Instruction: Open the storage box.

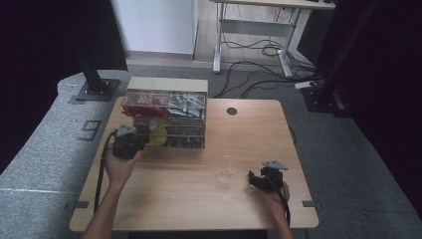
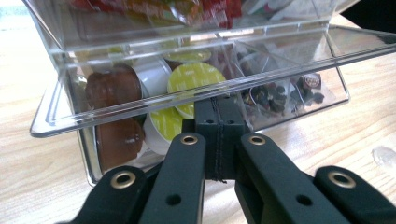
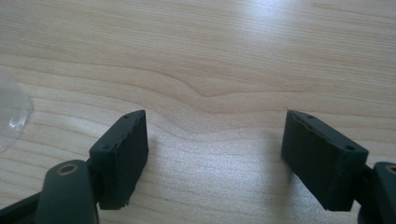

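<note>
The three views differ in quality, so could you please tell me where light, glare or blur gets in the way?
High view: dim, soft, surroundings black. Left gripper view: bright, glare on the clear drawer. Right gripper view: sharp wood grain on the table, soft shadows.

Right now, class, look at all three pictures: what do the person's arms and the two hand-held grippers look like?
Both forearms are bare, with no sleeves in sight. The left hand-held gripper and right hand-held gripper are black, and each carries a grey three-cornered plate on top and trails a black cable. Up close, the jaws are blocky black pads on black links with brass-coloured rivets.
</note>
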A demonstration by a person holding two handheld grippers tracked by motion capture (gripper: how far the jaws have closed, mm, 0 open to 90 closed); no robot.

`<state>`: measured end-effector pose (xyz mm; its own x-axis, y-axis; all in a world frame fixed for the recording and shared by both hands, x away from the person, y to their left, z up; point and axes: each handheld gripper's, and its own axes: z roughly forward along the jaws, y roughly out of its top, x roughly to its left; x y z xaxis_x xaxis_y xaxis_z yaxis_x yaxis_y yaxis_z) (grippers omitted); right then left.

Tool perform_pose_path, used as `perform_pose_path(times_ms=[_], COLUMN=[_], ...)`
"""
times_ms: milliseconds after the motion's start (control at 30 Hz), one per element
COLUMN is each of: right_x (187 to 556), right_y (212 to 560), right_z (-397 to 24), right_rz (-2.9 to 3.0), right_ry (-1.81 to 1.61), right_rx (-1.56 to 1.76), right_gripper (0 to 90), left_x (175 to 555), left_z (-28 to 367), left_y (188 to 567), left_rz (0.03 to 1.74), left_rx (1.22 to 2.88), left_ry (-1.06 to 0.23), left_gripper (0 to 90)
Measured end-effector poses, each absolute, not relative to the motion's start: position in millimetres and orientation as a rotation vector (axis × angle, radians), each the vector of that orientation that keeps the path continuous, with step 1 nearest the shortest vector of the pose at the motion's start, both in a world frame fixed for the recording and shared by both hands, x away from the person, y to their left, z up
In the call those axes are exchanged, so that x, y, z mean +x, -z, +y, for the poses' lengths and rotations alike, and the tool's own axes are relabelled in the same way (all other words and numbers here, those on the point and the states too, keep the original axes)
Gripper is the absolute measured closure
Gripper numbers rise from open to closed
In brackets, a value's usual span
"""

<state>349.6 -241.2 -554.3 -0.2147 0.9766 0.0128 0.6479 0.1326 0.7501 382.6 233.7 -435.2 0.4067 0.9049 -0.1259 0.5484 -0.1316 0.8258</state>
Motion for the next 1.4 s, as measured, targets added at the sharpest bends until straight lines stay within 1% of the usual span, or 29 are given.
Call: perform_pose_path(times_ms=[467,900,1400], right_x=[349,349,349], right_y=[554,554,554], right_z=[-241,-242,-242], right_rz=[1.919,1.918,1.916], right_ry=[-0.879,-0.879,-0.878], right_rx=[1.563,1.564,1.567], right_gripper=[23.1,23.1,23.1], left_x=[390,397,401], left_z=[245,245,244], left_y=[406,398,398], left_rz=[1.257,1.269,1.273], left_rx=[1.761,1.756,1.74], left_ry=[-0.524,-0.539,-0.531], left_gripper=[90.0,90.0,90.0])
